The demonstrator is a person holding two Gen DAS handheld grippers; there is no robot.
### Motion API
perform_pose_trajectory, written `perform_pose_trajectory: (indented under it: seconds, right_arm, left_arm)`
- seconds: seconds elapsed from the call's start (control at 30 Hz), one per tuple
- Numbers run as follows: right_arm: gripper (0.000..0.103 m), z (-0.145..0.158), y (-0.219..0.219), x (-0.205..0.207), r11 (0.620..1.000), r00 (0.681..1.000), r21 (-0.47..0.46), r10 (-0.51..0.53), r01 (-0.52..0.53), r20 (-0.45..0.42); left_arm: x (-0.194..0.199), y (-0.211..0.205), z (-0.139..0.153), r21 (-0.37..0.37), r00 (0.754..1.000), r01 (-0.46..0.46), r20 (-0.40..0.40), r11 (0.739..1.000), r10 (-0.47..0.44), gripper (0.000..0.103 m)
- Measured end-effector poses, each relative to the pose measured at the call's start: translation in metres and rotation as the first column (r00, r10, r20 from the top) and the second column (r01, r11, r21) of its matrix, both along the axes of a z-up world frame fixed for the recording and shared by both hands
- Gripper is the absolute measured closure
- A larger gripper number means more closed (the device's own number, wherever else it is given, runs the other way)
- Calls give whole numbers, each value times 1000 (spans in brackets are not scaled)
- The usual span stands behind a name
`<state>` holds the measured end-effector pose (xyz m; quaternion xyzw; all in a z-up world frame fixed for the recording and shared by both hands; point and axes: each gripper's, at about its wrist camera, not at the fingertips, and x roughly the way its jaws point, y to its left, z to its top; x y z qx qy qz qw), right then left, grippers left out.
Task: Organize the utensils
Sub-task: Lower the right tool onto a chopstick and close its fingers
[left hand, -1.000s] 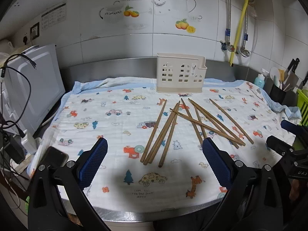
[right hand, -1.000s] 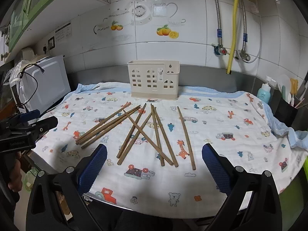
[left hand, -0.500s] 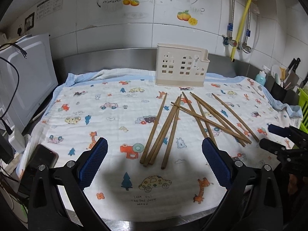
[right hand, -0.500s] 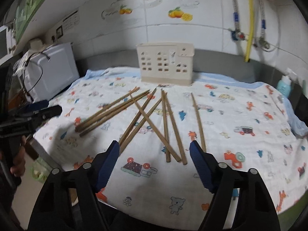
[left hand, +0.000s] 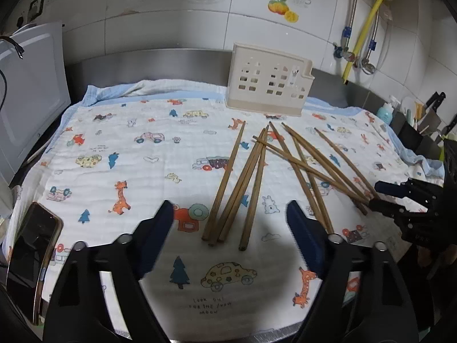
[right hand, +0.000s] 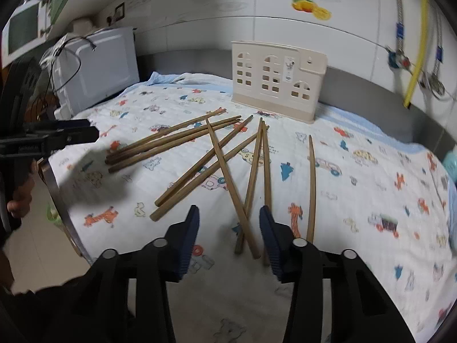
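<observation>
Several brown wooden chopsticks point(left hand: 251, 177) lie scattered and crossed on a cartoon-print cloth point(left hand: 137, 154). A cream slotted utensil holder point(left hand: 268, 85) stands upright behind them by the wall. My left gripper point(left hand: 230, 228) hovers low over the near ends of the left bunch, and its jaws are closing with those ends between the fingertips, untouched. In the right wrist view my right gripper point(right hand: 228, 228) is closing around the near ends of crossed chopsticks point(right hand: 245, 200), and its pads do not press them. The holder point(right hand: 277, 85) stands beyond. Each gripper shows in the other's view: right gripper point(left hand: 380, 194), left gripper point(right hand: 88, 130).
A white microwave point(left hand: 28, 85) stands at the left, and a phone point(left hand: 34, 243) lies at the cloth's near left corner. A black knife block point(left hand: 414, 137) and bottles crowd the far right. Hoses and a yellow pipe point(left hand: 362, 23) hang on the tiled wall. The counter's steel edge point(right hand: 57, 194) runs near left.
Both grippers came forward and down toward the chopsticks. Both pairs of jaws narrowed, the right far more than the left. The chopsticks and the holder have not moved.
</observation>
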<state>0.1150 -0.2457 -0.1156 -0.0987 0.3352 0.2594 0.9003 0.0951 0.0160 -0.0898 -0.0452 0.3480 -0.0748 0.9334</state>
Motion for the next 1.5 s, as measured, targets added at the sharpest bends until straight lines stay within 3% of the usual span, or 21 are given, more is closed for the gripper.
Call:
perform_pose_trajectory:
  seconds: [0.23,0.37,1.0,1.37,1.5]
  right_arm:
    - [82,-5,1,11,999,999,-22,38,-39,-14]
    - [91,-9,8,12,996,997,-53,72,-73,-14]
    - [91,-23,19,29,972,988,-174,155,-156,-18]
    - [96,-24,25,25,974,988,-164,150,-156,-45]
    - [96,-24,23,27,986,990,-114,113,-121,-81]
  left_arm:
    - [15,2,-8,-6,1000,9,-26,1000,-9,45]
    - [21,4,-11,1,999,4,-34,1000,-4,47]
    - [36,14,-23,-23,998,2,-61,1000,-3,47]
    - [46,13,-31,-24,996,13,-83,1000,-15,66]
    - [49,11,-34,-16,996,21,-88,1000,-22,73]
